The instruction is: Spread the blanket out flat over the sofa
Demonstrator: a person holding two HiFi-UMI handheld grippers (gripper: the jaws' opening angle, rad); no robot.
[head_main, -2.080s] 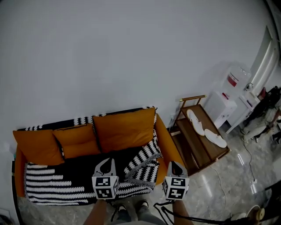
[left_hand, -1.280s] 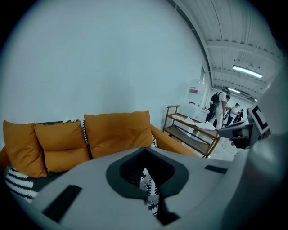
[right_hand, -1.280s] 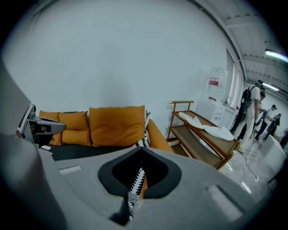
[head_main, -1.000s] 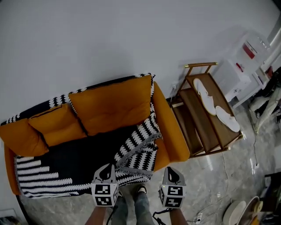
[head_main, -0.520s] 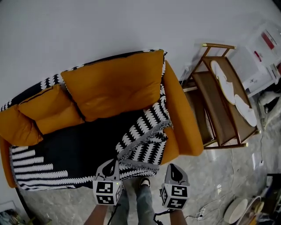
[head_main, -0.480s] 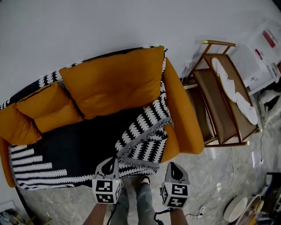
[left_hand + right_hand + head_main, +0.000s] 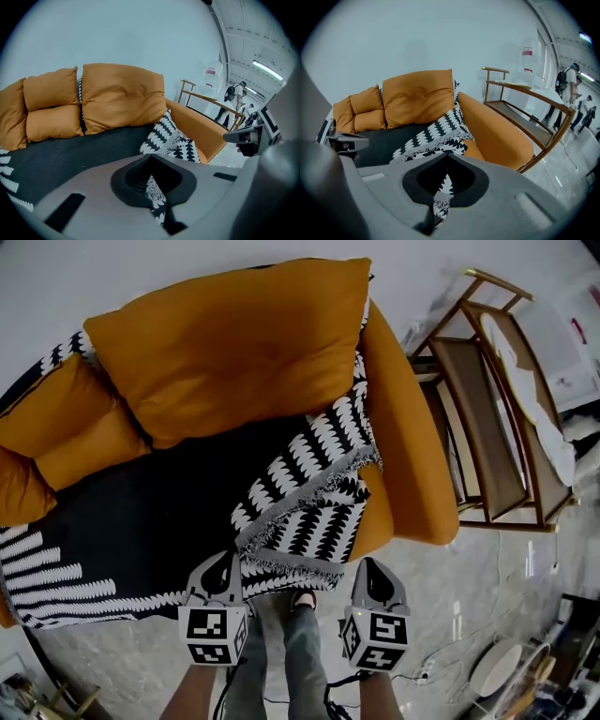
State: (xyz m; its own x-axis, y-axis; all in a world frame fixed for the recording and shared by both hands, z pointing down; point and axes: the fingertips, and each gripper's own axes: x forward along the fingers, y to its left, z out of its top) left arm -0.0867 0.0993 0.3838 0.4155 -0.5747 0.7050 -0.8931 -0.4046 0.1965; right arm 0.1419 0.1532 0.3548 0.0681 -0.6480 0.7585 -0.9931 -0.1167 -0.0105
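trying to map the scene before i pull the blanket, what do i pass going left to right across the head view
small cushions → blanket (folded-over part) → sofa arm → wooden rack. The big cushion overlaps the fold, so it is left out.

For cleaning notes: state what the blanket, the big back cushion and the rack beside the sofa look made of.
The blanket looks like woven textile, matte; its fringed edge and soft folds say so. The back cushion looks like matte orange upholstery fabric, creased; fibre unclear. The rack looks like smooth brown wood: slim straight rails.
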